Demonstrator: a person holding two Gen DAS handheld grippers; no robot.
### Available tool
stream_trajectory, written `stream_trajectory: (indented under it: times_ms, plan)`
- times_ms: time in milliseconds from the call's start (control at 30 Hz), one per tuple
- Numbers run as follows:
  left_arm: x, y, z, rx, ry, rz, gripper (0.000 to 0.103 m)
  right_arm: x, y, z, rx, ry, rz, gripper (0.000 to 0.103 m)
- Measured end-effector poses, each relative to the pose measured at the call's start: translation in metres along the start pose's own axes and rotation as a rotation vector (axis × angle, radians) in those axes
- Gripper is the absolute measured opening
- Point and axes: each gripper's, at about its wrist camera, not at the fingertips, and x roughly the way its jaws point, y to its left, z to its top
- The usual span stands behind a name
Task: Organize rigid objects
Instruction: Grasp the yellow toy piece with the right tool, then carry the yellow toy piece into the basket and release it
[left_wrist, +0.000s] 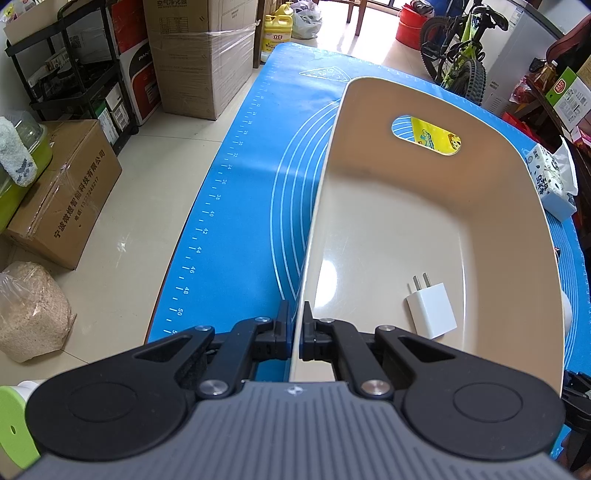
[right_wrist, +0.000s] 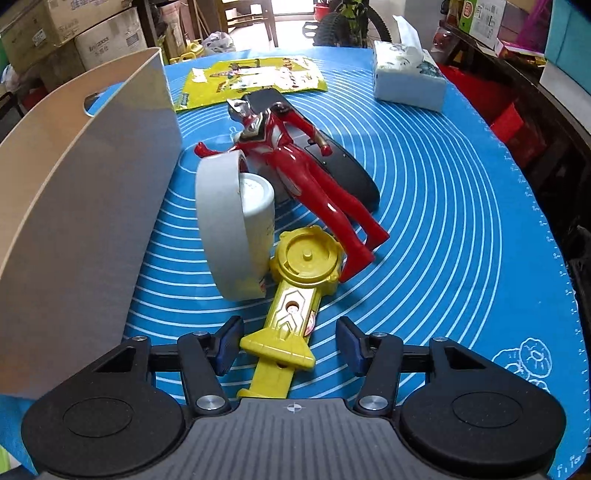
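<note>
My left gripper (left_wrist: 296, 334) is clamped on the near rim of the beige bin (left_wrist: 369, 229), which so far holds only a white charger plug (left_wrist: 431, 309). My right gripper (right_wrist: 287, 345) stands open astride the yellow toy launcher's (right_wrist: 295, 291) handle, pads not yet pressing. Most of the job seems left: the launcher, the tape roll (right_wrist: 221, 229), a white cup (right_wrist: 258, 206) and the red figure (right_wrist: 291, 166) lie on the blue mat (right_wrist: 443, 221) beside the bin.
</note>
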Motion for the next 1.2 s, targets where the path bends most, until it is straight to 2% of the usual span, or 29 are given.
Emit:
stream_trajectory:
  times_ms: [167,267,300,400,933,1200]
  plan:
    - [0.000,0.000,0.000,0.000,0.000,0.000,0.005,0.001,0.004,0.002,-0.001,-0.013,-0.017,0.059]
    - [0.000,0.000,0.000,0.000,0.000,0.000,0.005,0.000,0.007,-0.001,-0.041,-0.031,-0.048,0.038]
    - [0.000,0.000,0.000,0.000,0.000,0.000,0.005,-0.001,0.005,-0.002,-0.045,-0.034,-0.032,0.037]
    - [0.000,0.000,0.000,0.000,0.000,0.001,0.005,-0.003,-0.002,-0.003,-0.027,-0.036,-0.007,0.036]
    - [0.000,0.000,0.000,0.000,0.000,0.000,0.005,-0.039,-0.023,-0.005,0.013,-0.095,0.002,0.036]
    - [0.000,0.000,0.000,0.000,0.000,-0.001,0.005,-0.073,-0.019,0.008,-0.004,-0.181,0.014,0.036]
